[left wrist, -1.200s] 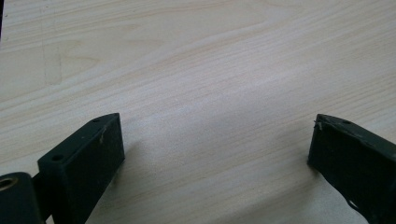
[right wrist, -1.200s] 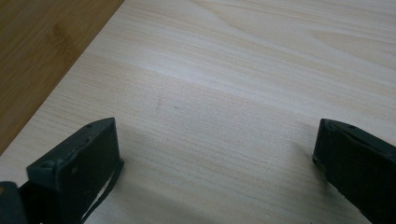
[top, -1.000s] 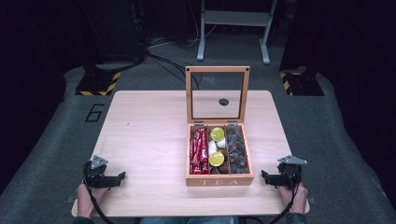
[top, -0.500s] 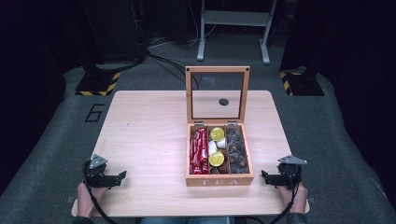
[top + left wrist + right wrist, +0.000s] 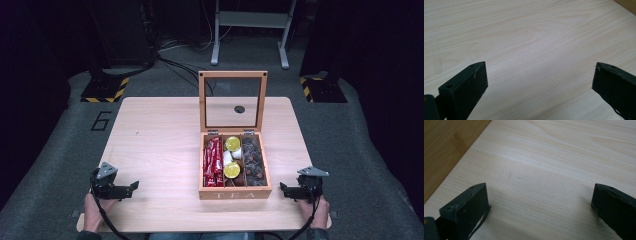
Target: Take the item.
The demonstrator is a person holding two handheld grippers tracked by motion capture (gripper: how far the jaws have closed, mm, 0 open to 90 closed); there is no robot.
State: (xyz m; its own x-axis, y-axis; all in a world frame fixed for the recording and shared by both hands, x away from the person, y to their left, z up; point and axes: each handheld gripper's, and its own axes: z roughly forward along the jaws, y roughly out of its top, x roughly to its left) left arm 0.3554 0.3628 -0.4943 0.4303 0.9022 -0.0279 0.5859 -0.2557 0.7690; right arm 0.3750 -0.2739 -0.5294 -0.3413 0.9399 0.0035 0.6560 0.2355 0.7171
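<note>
Two grippers, both yours, parked at the near edge of the table with nothing between their jaws: the left gripper sits at the near-left corner, the right gripper at the near-right, each pointing inward toward the middle, which reads as a resting pose that leaves either hand free to go in. Both gripper views show the black jaws spread wide over bare pale wood, gripping nothing. One wooden tea box, set between your two hands and slightly to the right of centre, front wall toward you with the lettering readable from your seat; it lies nearer your right gripper, whose own view catches its darker side wall just beside the jaws. One lid, a glazed wooden frame hinged at the far wall and standing upright, so the compartments are open from above. Three compartments, left to right: red sachets lying lengthwise; two yellow-topped round capsules with something white between them; and small dark pieces, probably wrapped items, though they are too small to name. One dark round spot on the tabletop, seen through the glass. Beyond, grey floor, cables and a metal stand.
</note>
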